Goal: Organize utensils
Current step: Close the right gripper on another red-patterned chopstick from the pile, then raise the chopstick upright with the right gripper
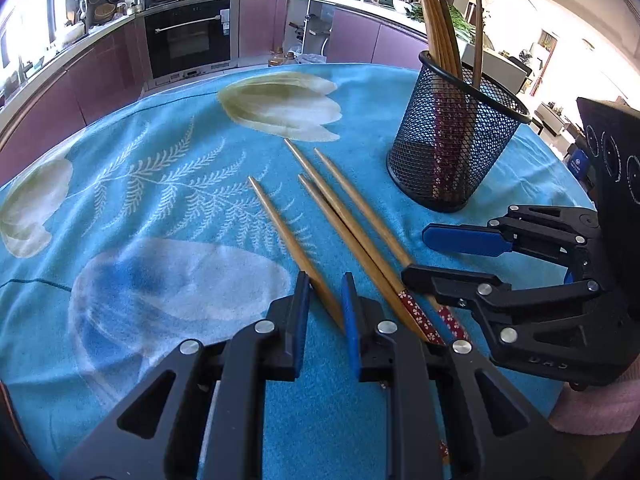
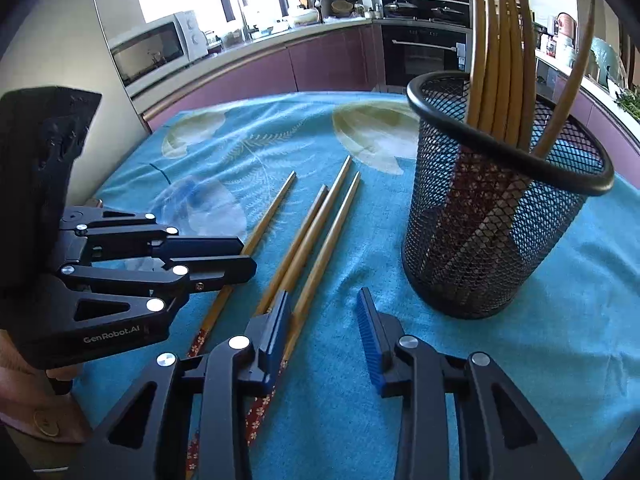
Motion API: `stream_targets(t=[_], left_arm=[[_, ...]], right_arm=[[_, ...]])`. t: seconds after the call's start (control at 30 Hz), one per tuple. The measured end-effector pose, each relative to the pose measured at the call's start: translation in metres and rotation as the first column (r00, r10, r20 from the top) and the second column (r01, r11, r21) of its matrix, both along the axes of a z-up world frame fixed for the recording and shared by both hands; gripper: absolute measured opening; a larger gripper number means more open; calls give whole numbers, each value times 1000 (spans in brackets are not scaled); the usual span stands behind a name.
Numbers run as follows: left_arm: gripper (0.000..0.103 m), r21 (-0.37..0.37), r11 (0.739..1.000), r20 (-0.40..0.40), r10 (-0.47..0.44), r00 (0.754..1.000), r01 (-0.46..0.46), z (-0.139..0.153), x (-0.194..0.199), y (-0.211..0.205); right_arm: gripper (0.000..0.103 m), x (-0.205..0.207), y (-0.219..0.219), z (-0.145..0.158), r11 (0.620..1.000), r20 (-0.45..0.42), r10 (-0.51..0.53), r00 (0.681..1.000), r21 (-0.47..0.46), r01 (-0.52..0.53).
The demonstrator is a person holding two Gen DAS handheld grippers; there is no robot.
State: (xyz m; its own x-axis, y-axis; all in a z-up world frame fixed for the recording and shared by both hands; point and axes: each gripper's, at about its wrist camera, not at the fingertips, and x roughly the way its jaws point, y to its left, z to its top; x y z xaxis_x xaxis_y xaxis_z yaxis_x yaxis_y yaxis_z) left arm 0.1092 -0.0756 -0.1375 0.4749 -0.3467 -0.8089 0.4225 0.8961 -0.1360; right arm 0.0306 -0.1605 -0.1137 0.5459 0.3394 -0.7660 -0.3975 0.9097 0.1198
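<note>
Several bamboo chopsticks with red flowered handles lie on the blue cloth. The leftmost chopstick runs slantwise between the pads of my left gripper, touching both, its tip resting on the cloth. From the right wrist view the left gripper is nearly closed around that chopstick. My right gripper stands open over the other three chopsticks, its left pad on top of them and one stick just inside the gap. A black mesh holder with several upright chopsticks stands to the right. The right gripper sits in front of the holder.
The tablecloth covers a round table whose edge curves away toward purple kitchen cabinets and an oven. A microwave stands on the counter at left. A person's hand grips the left tool's handle.
</note>
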Motion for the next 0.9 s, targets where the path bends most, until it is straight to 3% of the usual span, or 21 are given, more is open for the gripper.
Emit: stream_targets(t=[0.13,0.3,0.4,0.63,0.9], left_arm=[[18,-5,1000,-2,1,1000,-1,0,0,1],[18,-10,1000,-2,5,1000,-5,-1,4,0],[16,-21,1000,-6,14,1000,-15,-1,4,1],[11,-43,998,-7,44,999,-45,1,-1,6],[2,-73,997,-5,37,999,-37,4,-11,9]], right_arm=[[29,1,4,0,1000,13,-3,1000,-19,3],[11,7,-3,-1,999,-2,-33,999,28,33],[6,9,-10,-3,996,-19,-47,999,69,48],[6,7,-22,-1,987,-30,-58,998,146,61],[6,-2,-22,8,983,-15,7,1000,181,-4]])
